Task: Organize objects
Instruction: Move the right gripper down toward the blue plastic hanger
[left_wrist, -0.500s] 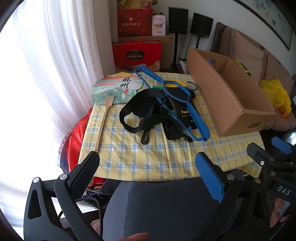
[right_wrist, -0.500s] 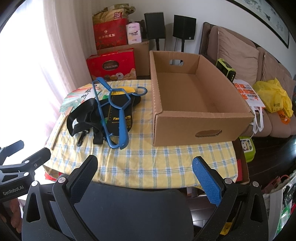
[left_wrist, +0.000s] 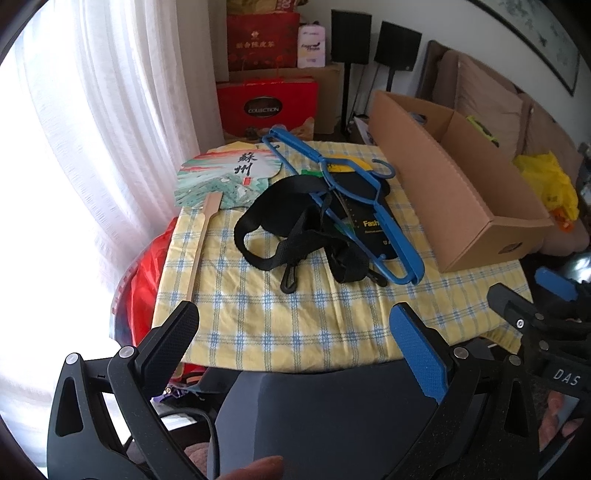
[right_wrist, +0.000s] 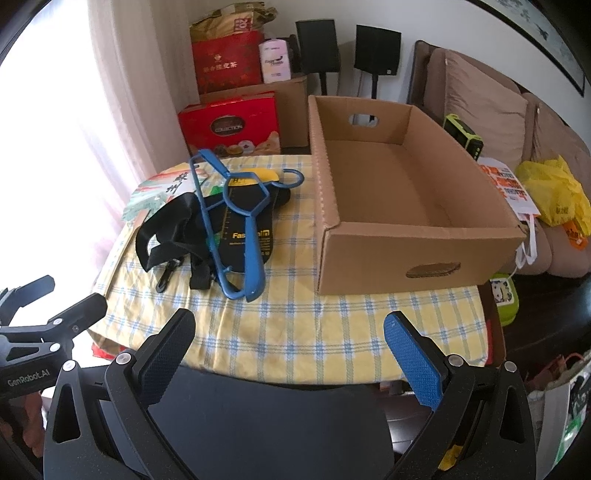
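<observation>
A blue hanger (left_wrist: 373, 221) (right_wrist: 251, 236) lies over a black strap (left_wrist: 291, 229) (right_wrist: 166, 236) and black insoles (left_wrist: 369, 225) (right_wrist: 240, 225) on the yellow checked table (left_wrist: 295, 325) (right_wrist: 314, 325). A paper fan (left_wrist: 225, 177) (right_wrist: 159, 192) with a wooden handle lies at the table's left. An open, empty cardboard box (left_wrist: 454, 199) (right_wrist: 402, 225) stands on the right. My left gripper (left_wrist: 295, 325) is open and empty at the near edge. My right gripper (right_wrist: 288, 332) is open and empty at the near edge, to the right of the left one.
Red gift boxes (left_wrist: 266, 107) (right_wrist: 229, 122) and black speakers (right_wrist: 347, 48) stand behind the table. A sofa with a yellow bag (right_wrist: 554, 192) is at the right. White curtains (left_wrist: 92, 110) hang at the left. A red bag (left_wrist: 144, 280) sits below the table's left edge.
Both grippers have shifted very slightly; the objects on the table have not moved.
</observation>
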